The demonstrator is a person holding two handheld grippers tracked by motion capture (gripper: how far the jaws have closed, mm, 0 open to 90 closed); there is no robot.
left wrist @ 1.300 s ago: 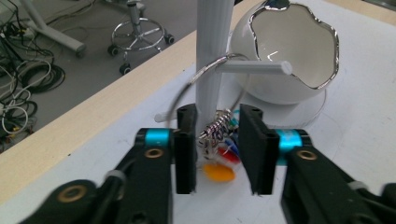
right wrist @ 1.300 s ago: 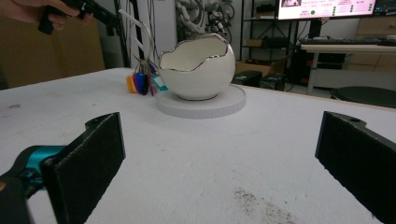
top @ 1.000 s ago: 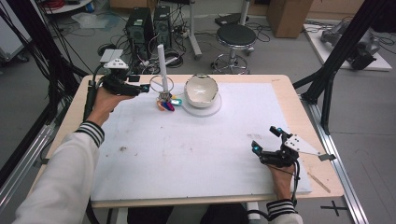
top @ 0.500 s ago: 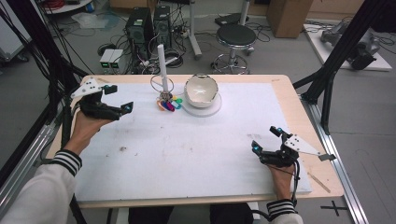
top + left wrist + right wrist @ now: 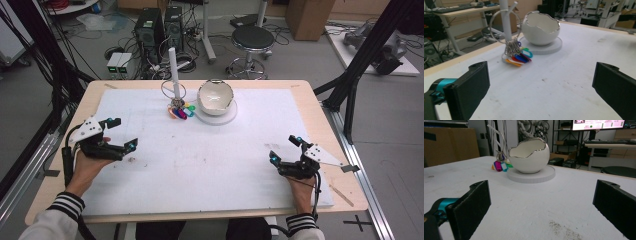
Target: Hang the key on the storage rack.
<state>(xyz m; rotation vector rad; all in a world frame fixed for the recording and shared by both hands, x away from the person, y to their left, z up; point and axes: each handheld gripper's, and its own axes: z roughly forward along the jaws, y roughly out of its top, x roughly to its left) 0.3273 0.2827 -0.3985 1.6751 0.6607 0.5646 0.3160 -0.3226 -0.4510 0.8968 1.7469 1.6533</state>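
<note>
A white post (image 5: 173, 70) stands at the back of the white mat (image 5: 210, 165), with a wire ring and a bunch of coloured key tags (image 5: 181, 111) at its foot. Beside it a white egg-shaped bowl (image 5: 215, 96) sits on a round white base (image 5: 222, 119). My left gripper (image 5: 125, 133) rests at the near left of the mat, open; its jaws have just been opening and nothing is between them. It faces the tags (image 5: 520, 56) and the bowl (image 5: 540, 30). My right gripper (image 5: 284, 149) lies open and empty at the near right, facing the bowl (image 5: 529, 157).
The wooden table (image 5: 320, 115) frames the mat. Behind it stand a black stool (image 5: 252, 37), computer cases (image 5: 152, 27) and loose cables on the floor. Black frame posts (image 5: 357, 65) rise at both sides. Dark specks (image 5: 564, 228) mark the mat.
My left hand has drawn back from beside the post to the near left of the mat and come down, its jaws wider apart now. The right gripper has stayed where it was.
</note>
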